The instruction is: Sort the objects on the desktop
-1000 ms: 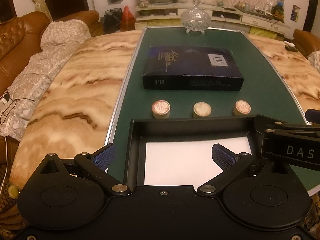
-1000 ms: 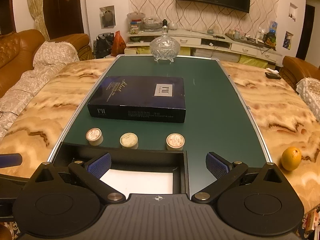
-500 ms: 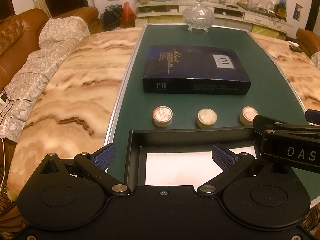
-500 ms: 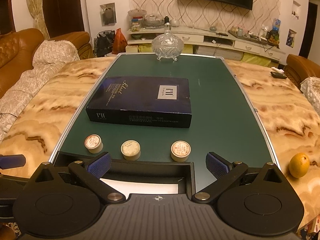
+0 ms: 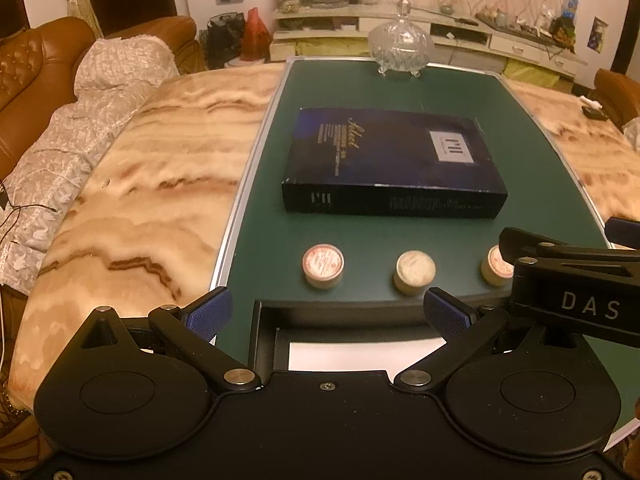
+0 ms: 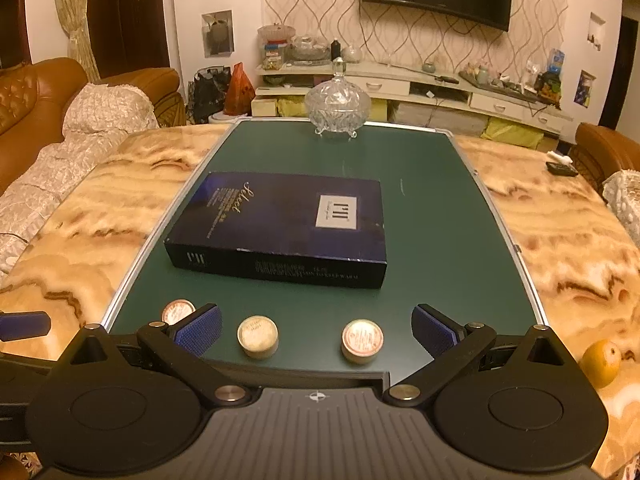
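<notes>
- Right now my left gripper (image 5: 328, 312) has its blue pads wide apart with nothing between them, hanging over the near edge of the green mat (image 5: 520, 152).
- Below it I see the black tray (image 5: 262, 332), empty apart from its white floor, pushed up against the mat's near edge.
- My right gripper (image 6: 316, 326) is likewise spread wide and holds nothing; in the left view its black body crosses in from the right and hides part of one tin.
- Three small round tins sit in a row on the mat between tray and box: the left tin (image 5: 323, 266) with a reddish lid, the middle tin (image 5: 415, 271) with a pale lid, the right tin (image 6: 362, 340) reddish again.
- From the right camera, the middle and right tins lie between my open fingers, not touching either; the left tin is partly behind the left pad (image 6: 200, 330).
- Beyond the tins, the dark blue box (image 6: 280, 226) lies flat on the mat, well apart from them.
- At the mat's far end stands a lidded glass bowl (image 6: 338, 100).
- An orange (image 6: 601, 363) rests on the marble tabletop (image 6: 572, 248), off the mat to the right.
</notes>
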Motion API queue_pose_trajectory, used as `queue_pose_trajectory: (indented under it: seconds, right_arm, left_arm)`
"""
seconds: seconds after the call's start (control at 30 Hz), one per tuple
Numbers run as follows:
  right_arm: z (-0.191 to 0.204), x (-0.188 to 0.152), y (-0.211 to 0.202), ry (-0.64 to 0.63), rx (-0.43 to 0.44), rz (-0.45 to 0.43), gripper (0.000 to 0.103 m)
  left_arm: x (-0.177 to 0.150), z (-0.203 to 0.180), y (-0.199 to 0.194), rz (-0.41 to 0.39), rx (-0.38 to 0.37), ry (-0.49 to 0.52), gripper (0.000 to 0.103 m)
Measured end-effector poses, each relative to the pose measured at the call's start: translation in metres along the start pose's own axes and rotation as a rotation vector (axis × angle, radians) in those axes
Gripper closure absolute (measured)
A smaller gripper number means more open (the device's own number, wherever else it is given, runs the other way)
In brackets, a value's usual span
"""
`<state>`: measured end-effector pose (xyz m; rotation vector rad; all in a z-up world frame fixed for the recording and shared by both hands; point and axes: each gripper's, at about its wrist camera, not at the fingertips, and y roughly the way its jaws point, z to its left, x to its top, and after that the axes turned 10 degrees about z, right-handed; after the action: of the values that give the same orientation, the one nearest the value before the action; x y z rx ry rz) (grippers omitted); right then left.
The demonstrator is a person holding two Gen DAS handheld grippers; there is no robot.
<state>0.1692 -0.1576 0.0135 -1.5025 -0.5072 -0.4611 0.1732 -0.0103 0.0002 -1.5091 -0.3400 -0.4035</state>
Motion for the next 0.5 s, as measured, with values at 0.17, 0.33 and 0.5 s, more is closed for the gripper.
queue_pose_trajectory:
  seconds: [0.17,0.33,0.5]
  right_arm:
    - [0.001,0.011,0.005,-0.001,0.009,0.000,0.000]
    - [0.000,0.022,0.010,-0.004,0.008,-0.004,0.000]
    - [-0.002,0.033,0.013,0.000,0.008,-0.010,0.000]
  left_arm:
    - [0.011,0.001,0.003,-0.001,-0.004,-0.006,0.000]
    - [0.023,0.001,0.006,-0.006,-0.004,-0.009,0.000]
    - [0.034,-0.002,0.008,-0.014,-0.002,-0.005,0.000]
